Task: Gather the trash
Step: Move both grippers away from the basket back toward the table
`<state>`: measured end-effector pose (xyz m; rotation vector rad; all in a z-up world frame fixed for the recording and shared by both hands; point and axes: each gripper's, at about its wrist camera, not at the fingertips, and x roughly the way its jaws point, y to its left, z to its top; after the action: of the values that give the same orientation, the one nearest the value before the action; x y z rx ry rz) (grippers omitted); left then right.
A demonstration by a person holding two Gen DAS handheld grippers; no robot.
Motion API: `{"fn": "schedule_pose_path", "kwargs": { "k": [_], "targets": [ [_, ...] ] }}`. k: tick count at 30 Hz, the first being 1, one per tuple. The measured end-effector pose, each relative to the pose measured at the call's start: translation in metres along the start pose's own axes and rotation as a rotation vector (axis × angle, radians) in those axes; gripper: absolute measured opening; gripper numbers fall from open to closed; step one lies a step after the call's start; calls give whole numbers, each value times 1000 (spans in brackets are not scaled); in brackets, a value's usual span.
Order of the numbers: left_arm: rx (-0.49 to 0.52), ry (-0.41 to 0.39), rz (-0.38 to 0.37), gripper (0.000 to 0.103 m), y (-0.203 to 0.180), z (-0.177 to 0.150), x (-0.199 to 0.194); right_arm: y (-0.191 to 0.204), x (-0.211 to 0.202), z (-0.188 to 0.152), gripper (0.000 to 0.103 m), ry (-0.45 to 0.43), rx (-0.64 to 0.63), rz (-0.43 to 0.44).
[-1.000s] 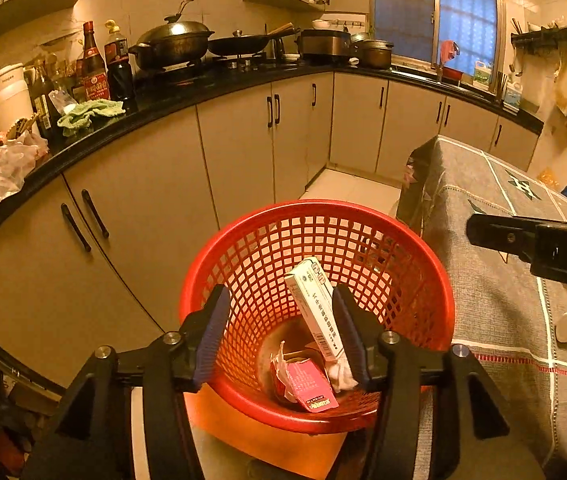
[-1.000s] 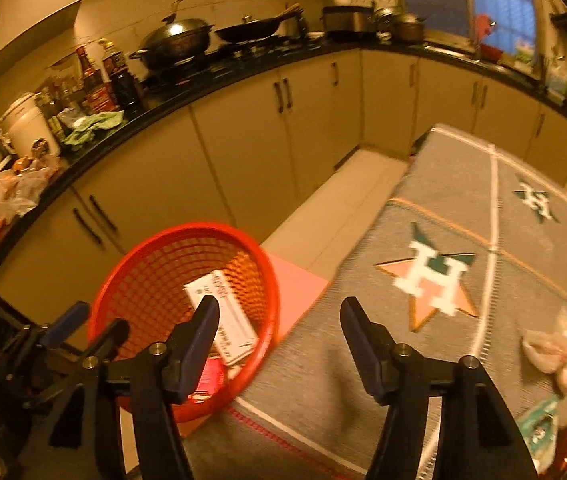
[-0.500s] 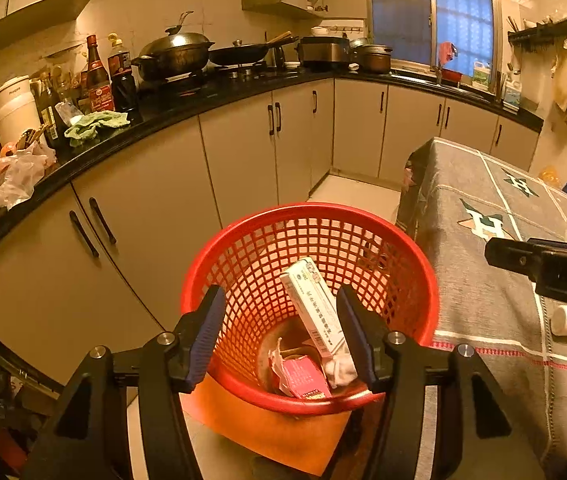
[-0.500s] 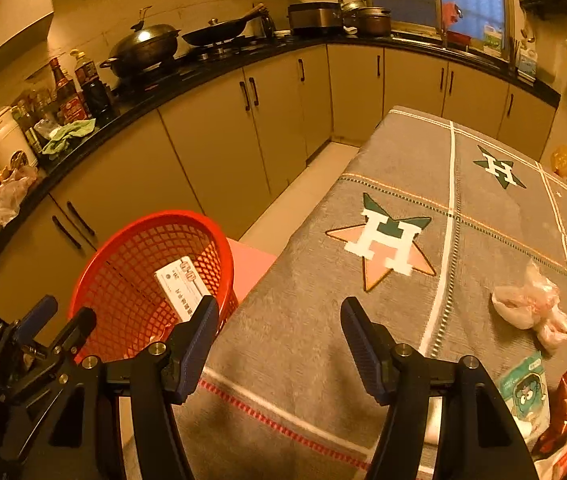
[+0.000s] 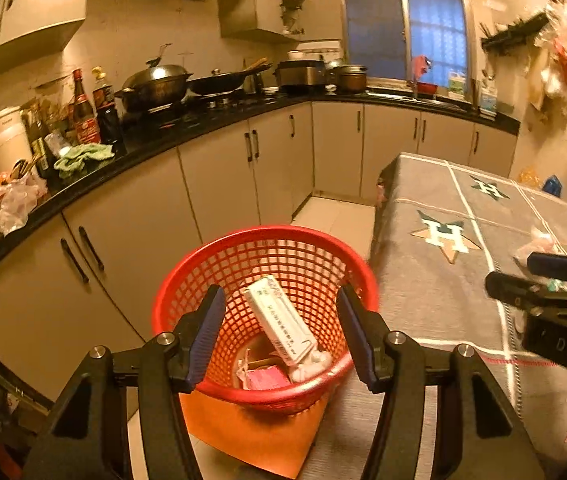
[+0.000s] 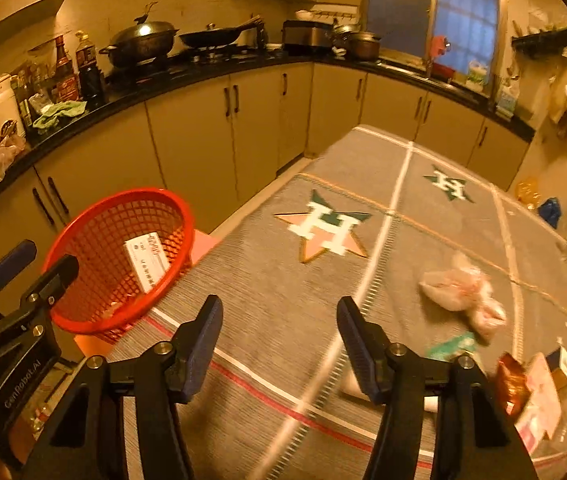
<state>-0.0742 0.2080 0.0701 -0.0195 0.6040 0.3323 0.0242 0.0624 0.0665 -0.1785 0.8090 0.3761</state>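
The long white box [image 5: 279, 322] is leaning in my red basket [image 5: 203, 280] beside the table [image 5: 423, 280], long axis tilted, top end pointing toward the far rim. My left gripper [image 5: 279, 334] is hovering over it, jaws apart, holding nothing. My right gripper [image 6: 277, 340] is closing on nothing (it has swung from the basket toward the table's trash). A crumpled bag [image 6: 463, 292] is lying ahead; wrappers [image 6: 531, 392] at the right edge are blurring, partly hidden.
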Motion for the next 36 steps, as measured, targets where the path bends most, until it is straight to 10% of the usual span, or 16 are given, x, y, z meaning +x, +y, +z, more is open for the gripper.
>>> {"fn": "schedule_pose_path", "kwargs": {
  "k": [7,23,36],
  "targets": [
    [90,33,-80,63,-42,0,-5,-42,-30,-21,43,-28,51,-5],
    [236,96,-283,66,-127,-1,-14,-161,-97,-76,43,-78,272,-88],
    [651,104,-488,66,-214,-10,-11,-222,-135,-100,42,-118,384,-145]
  ]
}}
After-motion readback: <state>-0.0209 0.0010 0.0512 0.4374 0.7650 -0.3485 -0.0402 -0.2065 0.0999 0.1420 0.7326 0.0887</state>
